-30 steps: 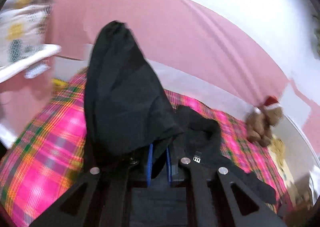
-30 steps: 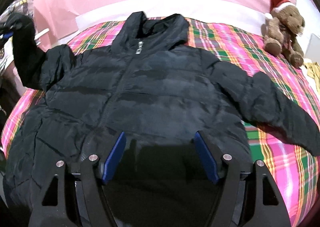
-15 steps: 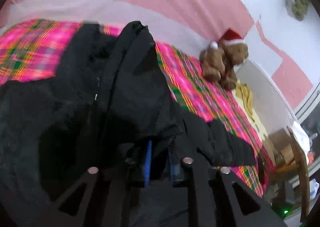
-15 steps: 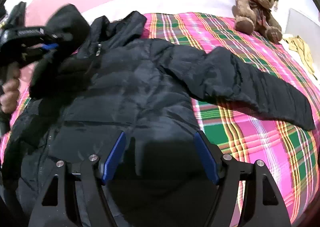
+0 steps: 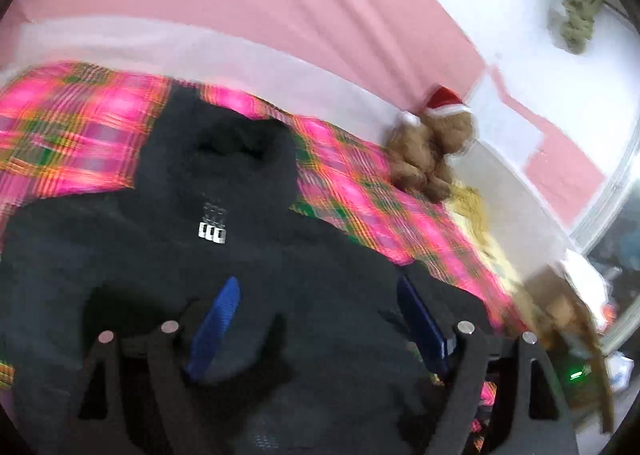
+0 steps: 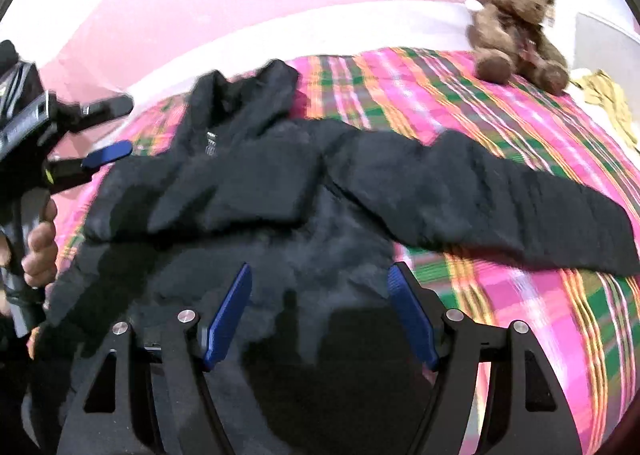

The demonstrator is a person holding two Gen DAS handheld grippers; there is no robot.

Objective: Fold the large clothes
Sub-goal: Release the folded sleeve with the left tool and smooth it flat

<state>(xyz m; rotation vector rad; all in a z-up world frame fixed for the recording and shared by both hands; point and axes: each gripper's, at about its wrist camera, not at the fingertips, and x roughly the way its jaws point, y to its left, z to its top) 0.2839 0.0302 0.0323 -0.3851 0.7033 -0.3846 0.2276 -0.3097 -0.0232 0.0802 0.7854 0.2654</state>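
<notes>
Now we are at the sleeve-folding step: on the plaid bed [image 6: 500, 127] the black jacket [image 6: 280, 215] lies flat, its left sleeve [image 6: 240, 191] already laid across the chest, its right sleeve [image 6: 500, 207] spread out sideways. Next, we judge, that sleeve needs catching near the cuff and carrying inward. Our left claw [image 5: 320, 319] is opening above the chest, nothing pinched between its pads. Our right claw [image 6: 320, 315] hangs open over the hem, gripping nothing.
</notes>
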